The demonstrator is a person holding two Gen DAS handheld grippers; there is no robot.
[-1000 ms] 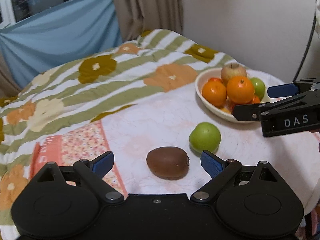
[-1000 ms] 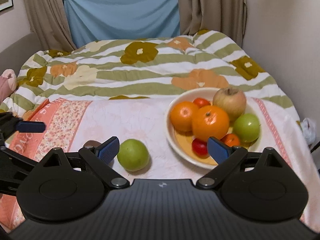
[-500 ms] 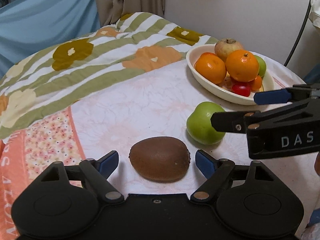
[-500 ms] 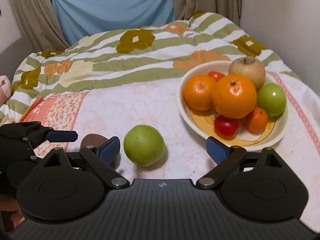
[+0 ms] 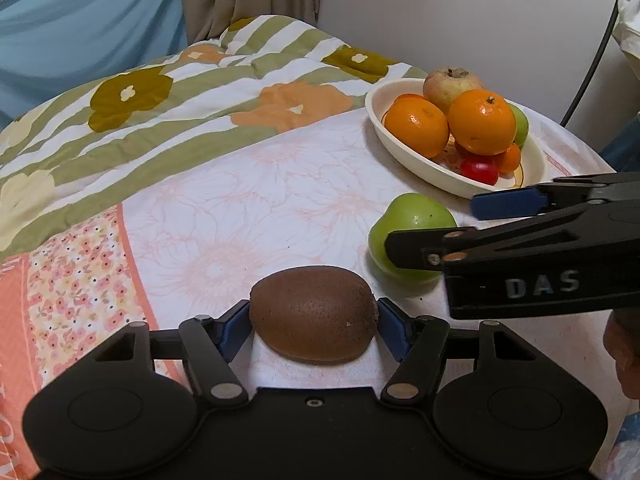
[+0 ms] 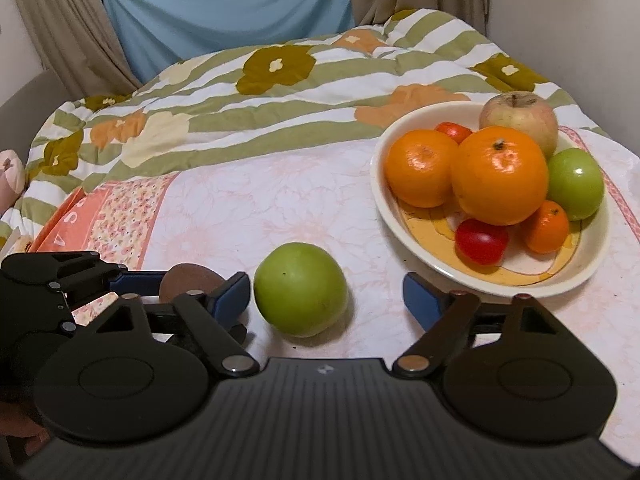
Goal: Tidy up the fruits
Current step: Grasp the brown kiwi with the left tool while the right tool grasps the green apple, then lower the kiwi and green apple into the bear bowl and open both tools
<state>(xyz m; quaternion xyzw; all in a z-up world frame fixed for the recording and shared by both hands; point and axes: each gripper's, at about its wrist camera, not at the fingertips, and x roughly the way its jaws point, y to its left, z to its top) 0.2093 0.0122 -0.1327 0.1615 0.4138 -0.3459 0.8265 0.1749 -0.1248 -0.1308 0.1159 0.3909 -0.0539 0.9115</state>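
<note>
Across both views spreads a bed quilt [image 6: 280, 92] of green stripes and big flowers, with a pale floral cloth [image 5: 248, 208] laid over its near part. Only the right wrist view shows the blue sheet [image 6: 224, 12] hung between curtains in full, and something pink [image 6: 10, 172] at the quilt's 9 o'clock edge; only the left wrist view shows a dark cable [image 5: 592, 64] down the white wall at 2 o'clock.

On the cloth, at 2 o'clock from the loose fruit, sits a cream bowl [image 6: 384, 200]. The right wrist view looks into it: two oranges [image 6: 500, 176], a russet apple [image 6: 520, 116], a green apple, a small mandarin [image 6: 546, 226] and red tomatoes [image 6: 480, 240]. From the left the bowl's green apple is mostly hidden.

A loose green apple [image 6: 300, 294] lies on the cloth between the jaws of the right gripper [image 6: 326, 298], which are closing; the 9 o'clock pad is just beside it, the 3 o'clock pad is clearly apart.

A kiwi [image 5: 314, 314] lies on the cloth at 8 o'clock from that apple. The left gripper [image 5: 314, 326] is closing on it, both blue pads at its ends. The right wrist view shows only a brown sliver of it.
</note>
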